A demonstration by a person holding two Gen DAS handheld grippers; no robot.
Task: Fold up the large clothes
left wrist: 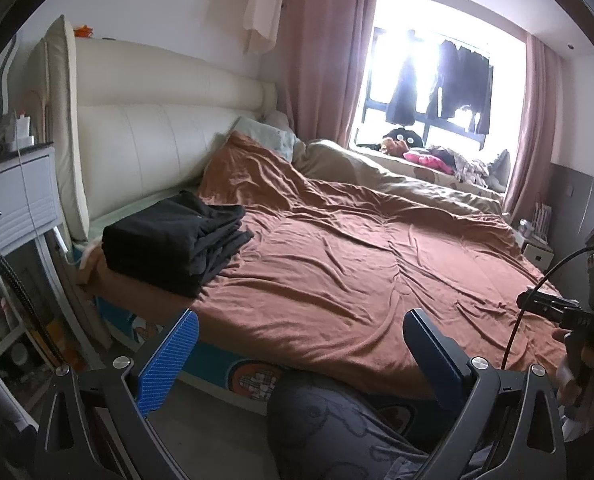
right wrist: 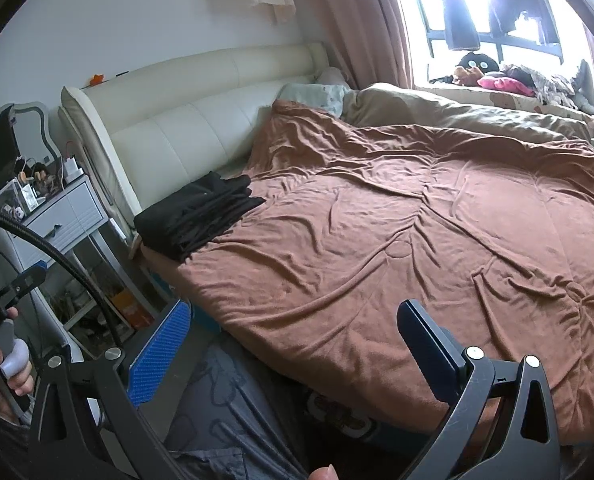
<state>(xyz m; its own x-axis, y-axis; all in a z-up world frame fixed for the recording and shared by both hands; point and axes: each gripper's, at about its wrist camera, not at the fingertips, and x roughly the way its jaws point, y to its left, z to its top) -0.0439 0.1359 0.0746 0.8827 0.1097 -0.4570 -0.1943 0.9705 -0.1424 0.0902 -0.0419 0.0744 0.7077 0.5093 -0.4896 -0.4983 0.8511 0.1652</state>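
Observation:
A stack of folded black clothes [left wrist: 177, 236] lies on the near left corner of the bed, by the headboard; it also shows in the right wrist view [right wrist: 201, 212]. A rumpled brown blanket [left wrist: 357, 264] covers the bed [right wrist: 397, 232]. My left gripper [left wrist: 301, 344] is open and empty, held off the bed's near edge above the person's knee. My right gripper [right wrist: 297, 340] is open and empty, also held before the bed's near edge. Both are well short of the black stack.
A white nightstand [left wrist: 13, 196] with clutter stands left of the bed [right wrist: 69, 208]. A cream headboard [left wrist: 157, 132] runs behind. A beige duvet [left wrist: 377, 176] lies at the far side. The windowsill [left wrist: 437, 156] holds toys and clothes. The person's leg [left wrist: 337, 428] is below the grippers.

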